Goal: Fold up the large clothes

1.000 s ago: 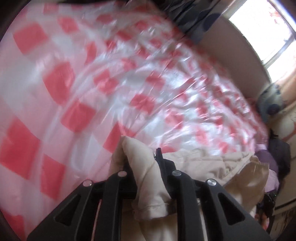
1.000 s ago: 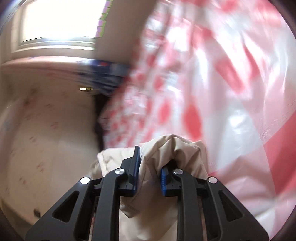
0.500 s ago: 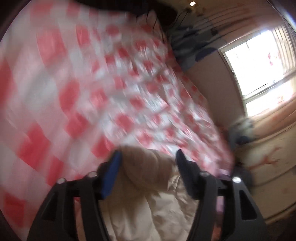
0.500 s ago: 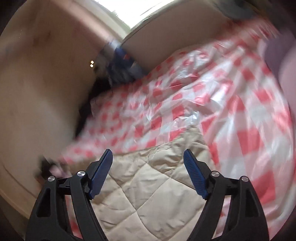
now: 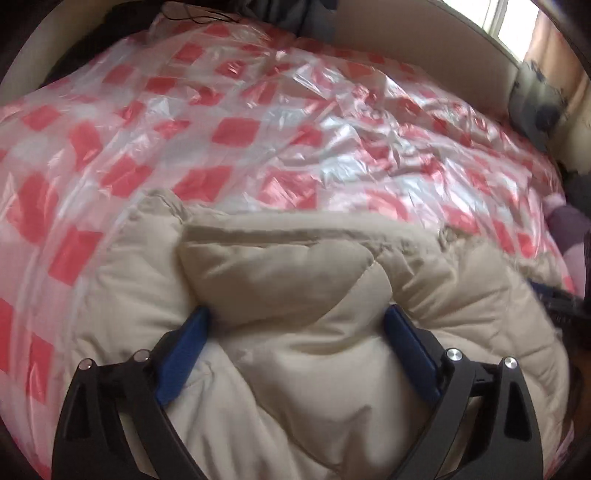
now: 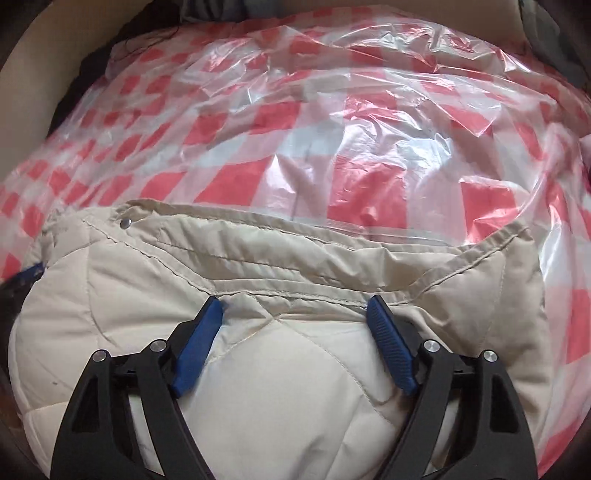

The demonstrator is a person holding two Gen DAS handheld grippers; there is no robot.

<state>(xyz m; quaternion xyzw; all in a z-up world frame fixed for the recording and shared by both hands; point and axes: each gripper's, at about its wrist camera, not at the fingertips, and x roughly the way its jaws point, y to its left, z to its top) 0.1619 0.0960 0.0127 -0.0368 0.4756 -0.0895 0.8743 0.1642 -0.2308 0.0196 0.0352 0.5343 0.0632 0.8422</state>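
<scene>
A beige quilted puffer jacket (image 5: 280, 266) lies spread on a bed covered by a red-and-white checked plastic sheet (image 5: 236, 129). My left gripper (image 5: 297, 316) hovers right over the jacket. Its jaws are opening, a puffed fold bulges between the blue pads (image 5: 184, 350), and nothing is pinched. In the right wrist view the jacket (image 6: 258, 258) shows a stitched hem with a metal snap (image 6: 126, 222). My right gripper (image 6: 293, 305) stands open above that hem, its pads (image 6: 391, 347) apart from the fabric. The checked sheet (image 6: 332, 147) fills the view beyond it.
Dark blue clothes (image 5: 295, 14) are heaped at the bed's far end beside a beige headboard (image 5: 424, 40). A grey stuffed item (image 5: 535, 99) and a purple garment (image 5: 569, 221) sit at the right edge. A bright window (image 5: 506, 18) is at the top right.
Both grippers were shut on bunched jacket fabric a second ago and have since let go and spread their jaws. The jacket now lies flat on the sheet, and both views have swung over it.
</scene>
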